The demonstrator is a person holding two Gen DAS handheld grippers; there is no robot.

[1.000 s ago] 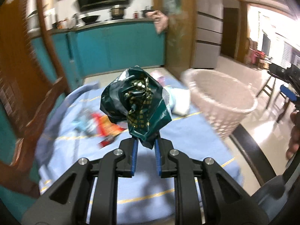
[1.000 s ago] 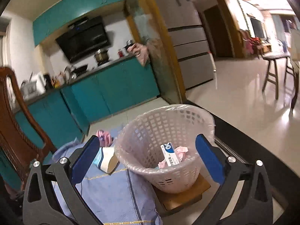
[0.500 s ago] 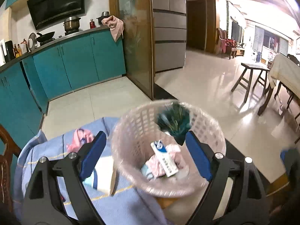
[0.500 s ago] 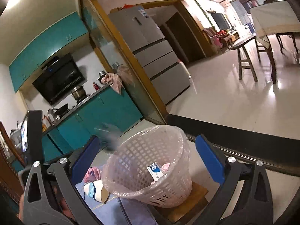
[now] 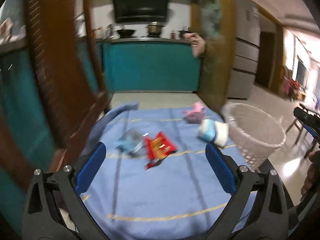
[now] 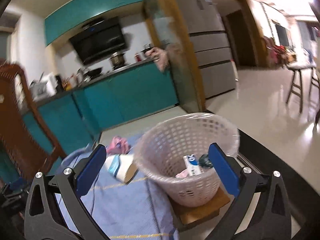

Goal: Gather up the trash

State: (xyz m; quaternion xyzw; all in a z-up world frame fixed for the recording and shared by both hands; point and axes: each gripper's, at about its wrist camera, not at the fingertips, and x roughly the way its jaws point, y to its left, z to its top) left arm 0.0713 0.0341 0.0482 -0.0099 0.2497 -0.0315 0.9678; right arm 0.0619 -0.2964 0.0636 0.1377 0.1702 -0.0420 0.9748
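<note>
Trash lies scattered on the light blue tablecloth with thin yellow lines (image 5: pixel 160 190) that covers the table. Seen from the left wrist, the left gripper (image 5: pixel 155 168) has its blue-padded jaws still opening, already spread wide, with nothing between them; beyond its fingers rest a red and orange foil snack wrapper (image 5: pixel 160 145) and, just to its left, a blurred pale blue and grey plastic packet (image 5: pixel 129 143). Farther back on the cloth sit a crumpled pink wrapper (image 5: pixel 195 111) and, nearer the basket, a white and light blue paper cup lying on its side (image 5: pixel 212 133). The pale pink plastic lattice wastebasket (image 5: pixel 258 140), lined with a clear bag, stands at the table's right edge on a small wooden board (image 6: pixel 202 210). From the right wrist, the right gripper (image 6: pixel 157 170) also holds its blue pads far apart and empty, with the basket ahead of them. Inside the basket lie a white and blue carton (image 6: pixel 192 165), a dark green crumpled foil bag (image 6: pixel 204 160) just beside it, and some pink scraps (image 6: pixel 183 174). A brown wooden chair (image 5: pixel 60 64) stands at the table's left side.
</note>
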